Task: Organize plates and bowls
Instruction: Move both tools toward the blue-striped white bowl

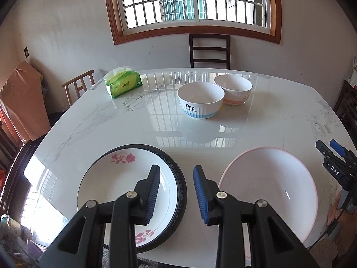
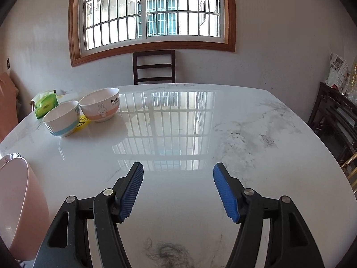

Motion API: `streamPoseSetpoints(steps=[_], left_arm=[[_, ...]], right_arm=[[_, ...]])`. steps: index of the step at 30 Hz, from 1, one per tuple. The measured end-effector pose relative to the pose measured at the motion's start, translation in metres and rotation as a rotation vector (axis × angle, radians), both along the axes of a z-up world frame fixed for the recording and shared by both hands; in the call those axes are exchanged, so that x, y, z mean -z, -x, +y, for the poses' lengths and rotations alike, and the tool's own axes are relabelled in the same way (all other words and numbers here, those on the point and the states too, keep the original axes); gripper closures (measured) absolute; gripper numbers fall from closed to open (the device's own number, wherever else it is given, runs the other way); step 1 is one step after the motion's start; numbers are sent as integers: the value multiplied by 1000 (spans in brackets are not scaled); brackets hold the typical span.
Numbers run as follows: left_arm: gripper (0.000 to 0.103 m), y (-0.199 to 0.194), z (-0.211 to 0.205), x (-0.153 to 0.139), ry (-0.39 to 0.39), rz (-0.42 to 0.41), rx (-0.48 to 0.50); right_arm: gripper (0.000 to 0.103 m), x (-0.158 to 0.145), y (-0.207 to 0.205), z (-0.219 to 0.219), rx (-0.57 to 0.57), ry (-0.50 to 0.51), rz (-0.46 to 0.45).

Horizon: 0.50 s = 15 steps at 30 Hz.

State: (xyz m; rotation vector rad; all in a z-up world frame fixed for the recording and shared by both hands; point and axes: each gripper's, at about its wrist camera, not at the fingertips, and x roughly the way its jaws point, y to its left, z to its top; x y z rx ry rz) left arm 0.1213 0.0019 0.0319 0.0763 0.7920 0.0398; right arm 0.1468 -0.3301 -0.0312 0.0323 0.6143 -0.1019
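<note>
Left claw [image 1: 176, 192] — rose plate [image 1: 116, 187] beneath-left

Left claw [image 1: 176, 192] arms hiding the rose plate's [image 1: 116, 185] near rim, pink bowl [image 2: 17, 210] beside it cut by the frame edge, small print under "Dog" on the blue-striped bowl [image 1: 200, 100] unreadable

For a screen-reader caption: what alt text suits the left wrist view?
The open, empty left hand-held gripper hangs over a white marble table, above a rose-patterned white plate in a dark-rimmed plate, beside a large pink bowl. Two small white bowls sit farther back.
</note>
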Motion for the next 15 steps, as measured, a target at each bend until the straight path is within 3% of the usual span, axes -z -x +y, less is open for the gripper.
streamPoseSetpoints(steps=[4,8,12,15], left_arm=[[71,-9,6,-2,10,-9,11],[71,-26,8,-1,29,28,36],[71,-52,17,1,116,117,54],[71,-74,24,-2,193,174,64]], right_arm=[[40,0,-1,5,-37,0,19],[40,-4,-11,2,-92,-65,96],[40,-22,-24,11,-206,-125,185],[40,-38,-38,21,-289,-235,276]])
